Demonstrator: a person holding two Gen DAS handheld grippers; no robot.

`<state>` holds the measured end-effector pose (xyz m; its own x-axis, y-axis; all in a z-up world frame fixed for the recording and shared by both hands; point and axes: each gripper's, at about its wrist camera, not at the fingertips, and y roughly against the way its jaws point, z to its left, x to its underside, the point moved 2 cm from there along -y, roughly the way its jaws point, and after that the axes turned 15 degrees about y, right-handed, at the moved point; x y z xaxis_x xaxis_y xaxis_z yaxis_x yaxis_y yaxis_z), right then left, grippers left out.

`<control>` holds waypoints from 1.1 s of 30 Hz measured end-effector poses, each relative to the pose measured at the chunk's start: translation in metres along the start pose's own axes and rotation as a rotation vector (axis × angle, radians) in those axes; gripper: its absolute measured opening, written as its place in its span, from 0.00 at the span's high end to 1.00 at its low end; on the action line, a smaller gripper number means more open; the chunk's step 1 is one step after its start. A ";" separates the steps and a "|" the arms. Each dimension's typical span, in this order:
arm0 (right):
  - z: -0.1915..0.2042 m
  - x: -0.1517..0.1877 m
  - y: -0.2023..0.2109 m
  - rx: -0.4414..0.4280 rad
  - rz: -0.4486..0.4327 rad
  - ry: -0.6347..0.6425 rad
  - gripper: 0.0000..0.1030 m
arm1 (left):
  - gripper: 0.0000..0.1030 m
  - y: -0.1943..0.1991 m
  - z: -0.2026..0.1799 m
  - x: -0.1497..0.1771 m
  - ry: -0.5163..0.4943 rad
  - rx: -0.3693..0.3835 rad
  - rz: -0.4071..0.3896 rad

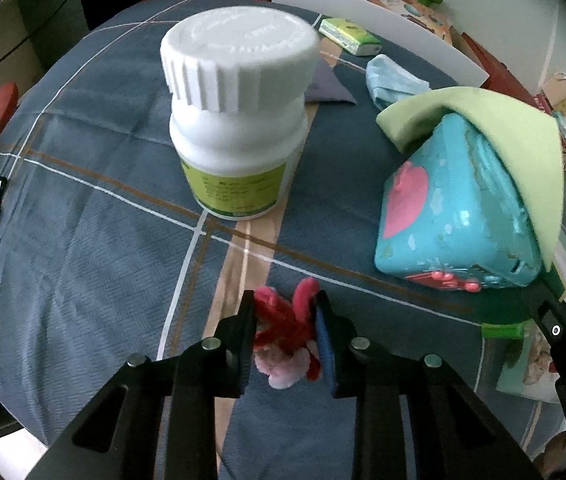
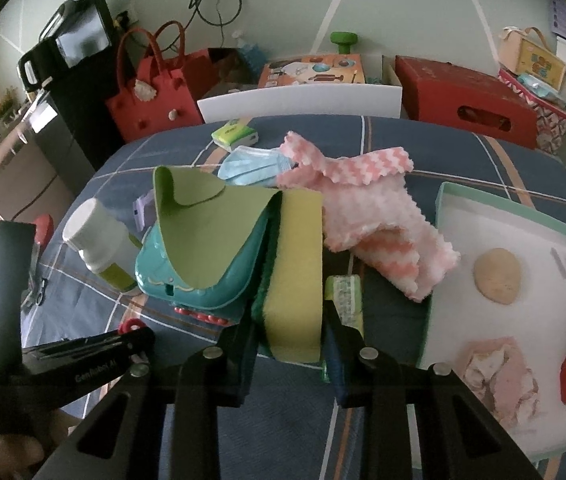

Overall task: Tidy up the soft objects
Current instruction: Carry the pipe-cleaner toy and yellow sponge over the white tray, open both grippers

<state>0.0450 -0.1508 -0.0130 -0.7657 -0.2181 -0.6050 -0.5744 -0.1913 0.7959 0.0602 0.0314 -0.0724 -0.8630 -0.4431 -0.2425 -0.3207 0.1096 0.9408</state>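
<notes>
Fuzzy red-and-pink pipe-cleaner toy (image 1: 287, 332), seemingly, sits clamped in left jaws; right jaws grip yellow-green sponge (image 2: 293, 276).

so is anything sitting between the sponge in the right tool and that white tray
Nothing visible blocks it. The right tool grips the yellow sponge, and the white tray lies just to its right. The pink towel sits behind that path; only a small green packet lies alongside.

Bedspread (image 1: 83, 240): slate blue, plaid lines in white, tan, brown. Bottle (image 1: 239, 120), upper centre: white, lime-green label. Toy case (image 1: 455, 220), right: turquoise, pink heart, under pale green cloth (image 1: 523, 148). Fuzzy item (image 1: 287, 332), bottom centre: red and pink. Sponge (image 2: 295, 264): yellow over dark green. Towel (image 2: 371, 208): pink-white zigzag. Tray (image 2: 503, 208), right: white, mint rim.
</notes>
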 end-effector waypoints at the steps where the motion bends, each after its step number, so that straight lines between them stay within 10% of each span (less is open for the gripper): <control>1: 0.000 0.000 0.002 0.000 -0.003 -0.002 0.70 | 0.73 0.003 -0.002 0.000 0.000 0.006 -0.003; 33: -0.048 -0.015 0.075 0.081 -0.201 -0.117 0.70 | 0.74 0.117 -0.059 -0.006 -0.089 0.182 -0.254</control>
<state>0.0272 -0.2074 0.0545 -0.6591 -0.0698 -0.7488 -0.7366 -0.1408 0.6615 0.0512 -0.0051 0.0527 -0.7747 -0.3980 -0.4914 -0.5876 0.1660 0.7919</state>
